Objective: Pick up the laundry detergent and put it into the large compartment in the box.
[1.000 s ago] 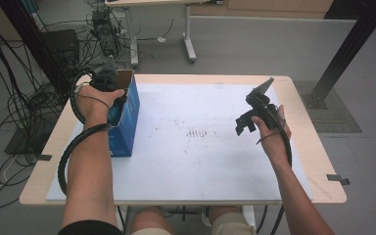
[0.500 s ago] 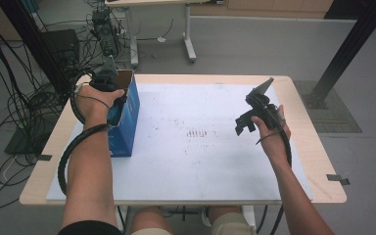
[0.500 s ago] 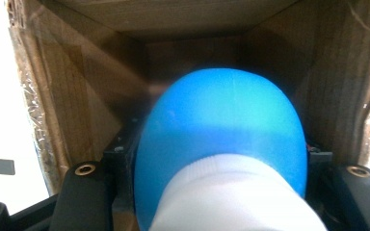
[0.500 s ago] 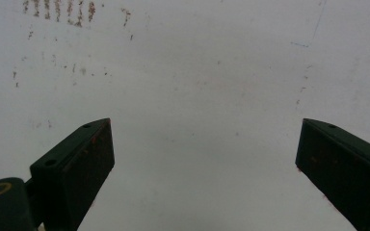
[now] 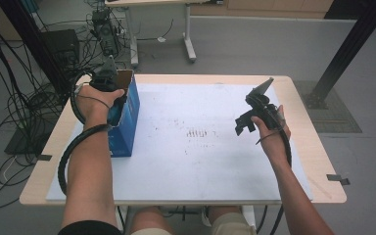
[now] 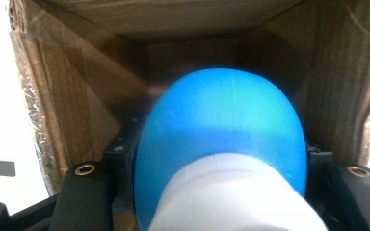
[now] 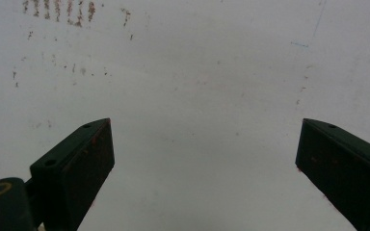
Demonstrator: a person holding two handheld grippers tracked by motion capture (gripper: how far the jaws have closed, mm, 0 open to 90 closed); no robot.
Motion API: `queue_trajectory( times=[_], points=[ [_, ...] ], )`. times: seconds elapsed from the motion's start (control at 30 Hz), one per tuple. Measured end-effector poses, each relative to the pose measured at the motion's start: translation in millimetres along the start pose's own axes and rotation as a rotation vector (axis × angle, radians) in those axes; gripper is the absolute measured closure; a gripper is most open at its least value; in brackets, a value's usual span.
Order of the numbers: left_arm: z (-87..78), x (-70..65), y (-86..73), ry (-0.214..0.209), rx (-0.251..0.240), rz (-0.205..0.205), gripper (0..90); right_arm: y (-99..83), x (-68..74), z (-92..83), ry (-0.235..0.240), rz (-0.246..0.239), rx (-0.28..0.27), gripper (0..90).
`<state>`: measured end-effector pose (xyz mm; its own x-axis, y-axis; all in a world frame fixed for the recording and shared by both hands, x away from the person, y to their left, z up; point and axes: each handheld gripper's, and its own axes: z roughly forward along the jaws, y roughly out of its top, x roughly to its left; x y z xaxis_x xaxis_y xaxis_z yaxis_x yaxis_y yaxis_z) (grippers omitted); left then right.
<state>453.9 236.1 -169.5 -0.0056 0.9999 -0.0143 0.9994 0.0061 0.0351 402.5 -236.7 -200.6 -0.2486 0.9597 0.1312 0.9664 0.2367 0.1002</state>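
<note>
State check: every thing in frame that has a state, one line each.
Box: upright at the table's left edge, top open.
Blue bottle: white cap toward the camera, inside the box mouth, held.
Left gripper: shut on the bottle, at the box's open top.
Right gripper: open, nothing between its fingers, above the white mat.

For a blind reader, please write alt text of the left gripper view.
A blue bottle with a white cap sits clamped between the left gripper's black jaws, inside an open brown cardboard box.
</note>
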Motion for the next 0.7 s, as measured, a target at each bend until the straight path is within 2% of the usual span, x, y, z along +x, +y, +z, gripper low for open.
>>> queue_trajectory(
  times=[0.7],
  points=[
    [0.1,0.5,-1.5,-0.001,-0.007,0.004,37.0,0.6,2.5,0.3,-0.002,-0.003,0.001,6.2]
  ],
)
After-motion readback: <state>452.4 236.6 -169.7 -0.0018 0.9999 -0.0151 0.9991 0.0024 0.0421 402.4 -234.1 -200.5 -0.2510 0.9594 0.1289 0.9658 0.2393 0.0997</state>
